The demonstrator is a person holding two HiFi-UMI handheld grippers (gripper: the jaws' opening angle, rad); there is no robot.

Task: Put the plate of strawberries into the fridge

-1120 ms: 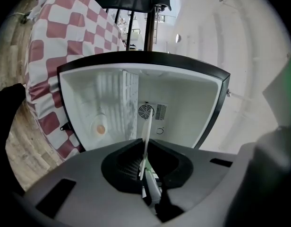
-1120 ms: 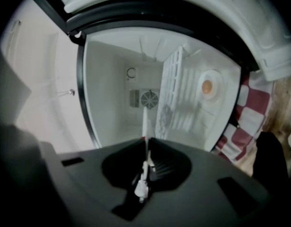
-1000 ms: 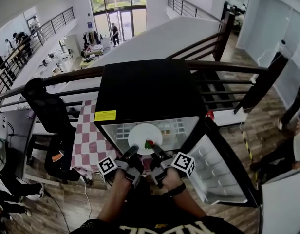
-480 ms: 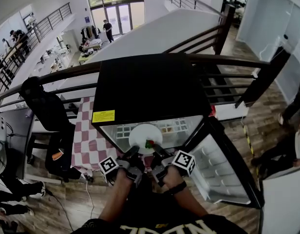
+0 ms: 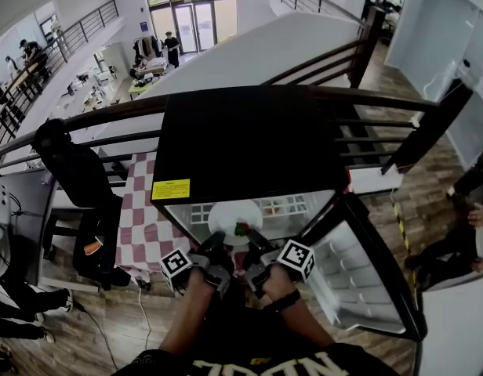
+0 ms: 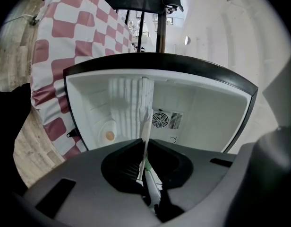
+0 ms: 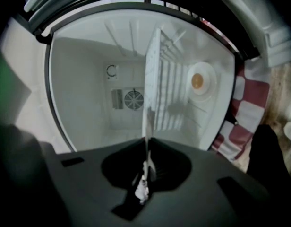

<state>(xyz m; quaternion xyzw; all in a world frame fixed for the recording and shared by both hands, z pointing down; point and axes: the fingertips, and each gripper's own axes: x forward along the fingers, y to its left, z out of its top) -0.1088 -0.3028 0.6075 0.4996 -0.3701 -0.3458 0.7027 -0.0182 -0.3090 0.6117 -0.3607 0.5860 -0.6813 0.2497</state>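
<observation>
A white plate [image 5: 230, 215] with red strawberries [image 5: 241, 229] on its near side is held level at the mouth of the open black fridge [image 5: 241, 139]. My left gripper [image 5: 215, 241] is shut on the plate's near left rim. My right gripper [image 5: 250, 239] is shut on its near right rim, beside the strawberries. The left gripper view shows the plate [image 6: 146, 122] edge-on, pinched in the left gripper [image 6: 146, 171]. Likewise the plate [image 7: 152, 84] runs edge-on out of the right gripper [image 7: 148, 160]. Behind it is the white fridge interior [image 7: 84, 93] with a wire shelf.
The fridge door [image 5: 359, 272] stands open to the right, its inner racks showing. A red-and-white checkered cloth [image 5: 143, 225] covers a table left of the fridge, with a black chair [image 5: 77, 178] beside it. A dark railing [image 5: 367, 108] runs behind. A round lamp [image 6: 109, 135] glows on the fridge's side wall.
The plate and both grippers have edged slightly forward into the fridge's opening. Both grips on the rim are unchanged.
</observation>
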